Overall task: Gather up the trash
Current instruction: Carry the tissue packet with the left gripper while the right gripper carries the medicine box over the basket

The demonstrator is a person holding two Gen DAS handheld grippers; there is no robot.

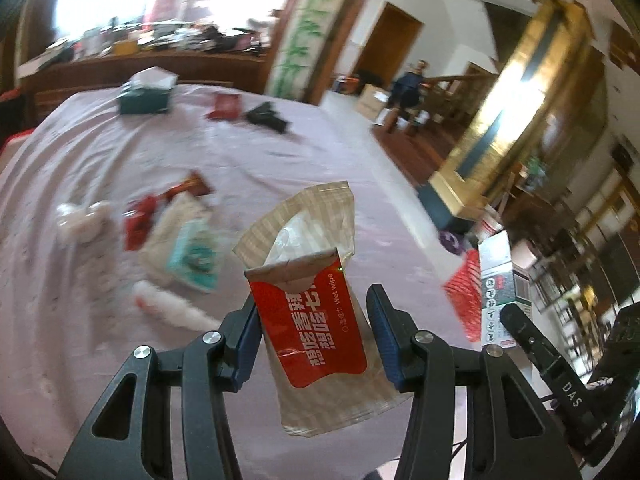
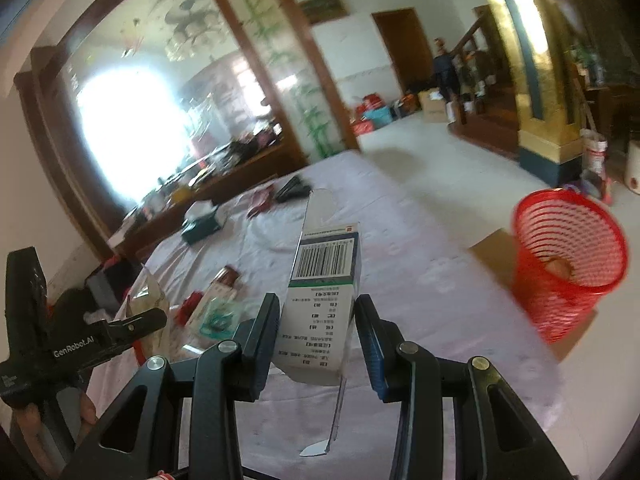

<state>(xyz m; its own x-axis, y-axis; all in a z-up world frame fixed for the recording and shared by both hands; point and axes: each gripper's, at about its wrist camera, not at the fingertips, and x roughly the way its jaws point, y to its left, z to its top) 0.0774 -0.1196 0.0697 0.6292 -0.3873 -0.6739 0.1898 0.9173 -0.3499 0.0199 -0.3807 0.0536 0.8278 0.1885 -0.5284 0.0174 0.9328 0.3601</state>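
Crinkled plastic wipes pouch [image 1: 316, 312], flat cardboard carton [image 2: 324, 300].

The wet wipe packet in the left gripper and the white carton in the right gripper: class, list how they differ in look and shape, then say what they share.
1. The wet wipe packet is soft, crinkled clear film with a red label; the white carton is stiff printed card with a barcode.
2. The packet's top is torn open and ragged; the carton's end flaps hang open.

Shared: each is held off the pink tablecloth in a gripper.
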